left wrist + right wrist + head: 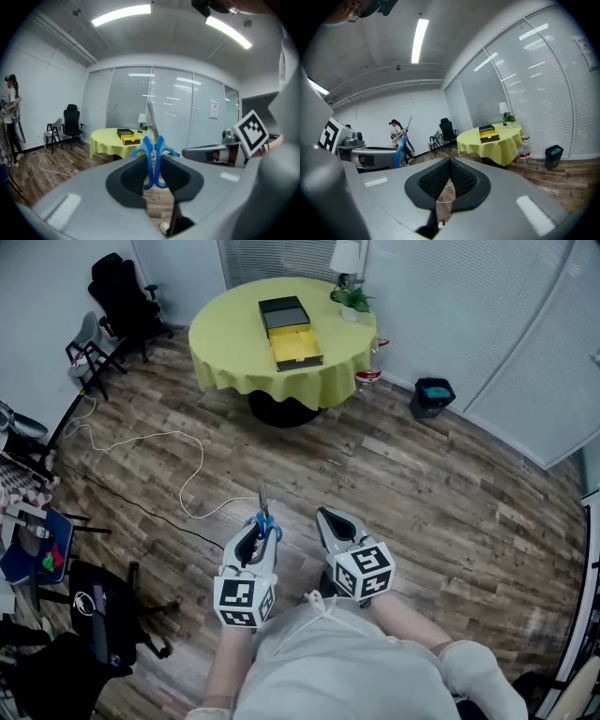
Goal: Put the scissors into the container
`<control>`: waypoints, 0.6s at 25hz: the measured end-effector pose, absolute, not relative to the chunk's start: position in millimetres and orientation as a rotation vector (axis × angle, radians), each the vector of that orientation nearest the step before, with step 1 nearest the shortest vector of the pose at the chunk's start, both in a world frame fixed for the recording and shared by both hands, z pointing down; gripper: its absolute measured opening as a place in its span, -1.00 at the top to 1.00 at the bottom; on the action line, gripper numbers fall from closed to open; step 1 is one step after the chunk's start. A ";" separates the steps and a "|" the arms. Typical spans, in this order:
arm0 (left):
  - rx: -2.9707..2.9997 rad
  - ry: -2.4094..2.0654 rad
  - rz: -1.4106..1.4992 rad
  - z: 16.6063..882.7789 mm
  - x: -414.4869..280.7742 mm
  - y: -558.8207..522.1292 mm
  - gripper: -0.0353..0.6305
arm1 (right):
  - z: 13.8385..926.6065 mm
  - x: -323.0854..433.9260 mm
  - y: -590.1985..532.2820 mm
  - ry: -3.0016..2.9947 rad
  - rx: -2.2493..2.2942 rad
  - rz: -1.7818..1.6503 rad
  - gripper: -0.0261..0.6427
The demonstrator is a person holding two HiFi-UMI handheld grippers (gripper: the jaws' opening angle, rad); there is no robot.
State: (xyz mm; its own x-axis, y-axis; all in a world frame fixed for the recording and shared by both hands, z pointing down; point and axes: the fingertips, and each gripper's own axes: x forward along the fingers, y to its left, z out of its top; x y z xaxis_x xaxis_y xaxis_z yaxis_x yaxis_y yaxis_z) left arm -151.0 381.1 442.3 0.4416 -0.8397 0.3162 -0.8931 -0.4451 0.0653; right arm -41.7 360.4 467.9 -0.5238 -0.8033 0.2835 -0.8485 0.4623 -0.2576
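Blue-handled scissors [263, 517] sit with their handles [152, 161] pinched between my left gripper's [255, 538] pads, blades pointing forward and up. The left gripper [153, 174] is shut on them, held low over the wood floor in front of the person. My right gripper [330, 523] hangs beside it on the right, and its jaws [449, 180] are shut with nothing in them. The container [291, 331], a black box with a yellow tray, lies on the round yellow-clothed table [230, 343] far ahead. It also shows as the container [126, 135] and the container [489, 132] in the two gripper views.
A potted plant [353, 301] and a lamp stand on the table's far side. A black bin [432, 397] sits by the glass wall, and a water bottle [524, 150] by the table. A white cable [155, 442] crosses the floor. Black chairs [122, 298] and clutter line the left wall.
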 end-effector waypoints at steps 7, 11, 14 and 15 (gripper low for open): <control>2.441 -1.569 0.329 429.0 -92.4 285.6 0.62 | 448.9 16.8 260.8 -2.615 1.401 0.525 0.93; 2.456 -1.569 0.322 428.9 -52.4 233.0 0.62 | 453.4 51.5 212.0 -2.619 1.357 0.513 0.93; 2.460 -1.571 0.315 433.4 -26.7 200.7 0.62 | 463.5 77.1 182.1 -2.605 1.347 0.523 0.93; 2.455 -1.570 0.317 435.9 -19.7 192.0 0.62 | 467.5 84.9 173.8 -2.599 1.345 0.530 0.93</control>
